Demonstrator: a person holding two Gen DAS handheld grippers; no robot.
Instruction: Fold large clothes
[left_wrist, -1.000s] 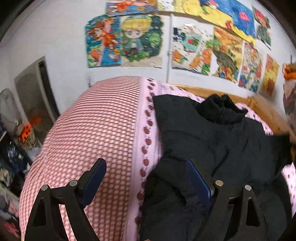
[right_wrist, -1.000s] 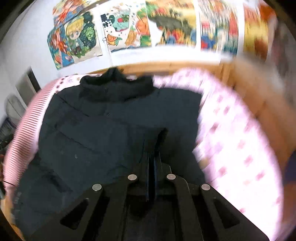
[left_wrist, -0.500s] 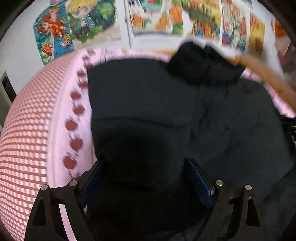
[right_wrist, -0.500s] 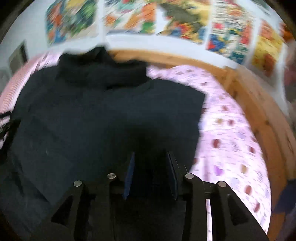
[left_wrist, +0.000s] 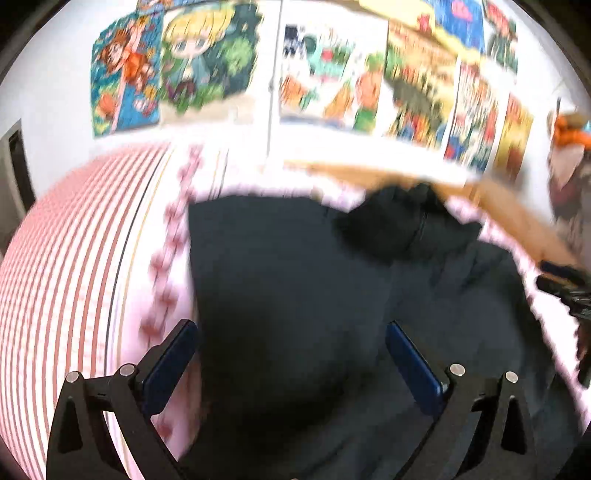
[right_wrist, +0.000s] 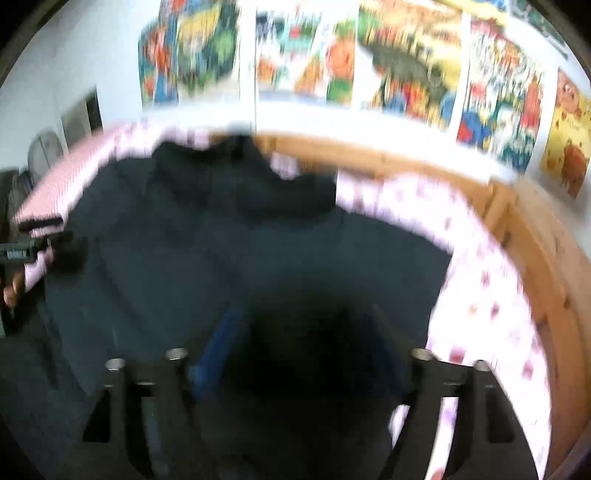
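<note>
Black jacket (left_wrist: 295, 288) flat on bed (left_wrist: 74, 258), collar twd wall posters (left_wrist: 332, 74)

Black jacket (left_wrist: 295, 288), pink bedsheet (right_wrist: 491, 295) with red motifs, red-and-white checked cover (left_wrist: 66, 258), multicoloured cartoon posters (left_wrist: 207, 59), light wooden bed frame (right_wrist: 546, 236), blue-padded black grippers.

We find no text, label, brand, number or sign that can be read in either view. The only printed surfaces are the cartoon posters (left_wrist: 207, 62) on the wall above the wooden bed frame (right_wrist: 524, 221), and they show coloured figures only; motion blur smears whatever lettering they might carry. The black jacket (left_wrist: 295, 288) below the posters shows no legible tag or logo. The pink bedsheet (right_wrist: 487, 295) beside the bed frame carries a small repeated pattern, not writing.
</note>
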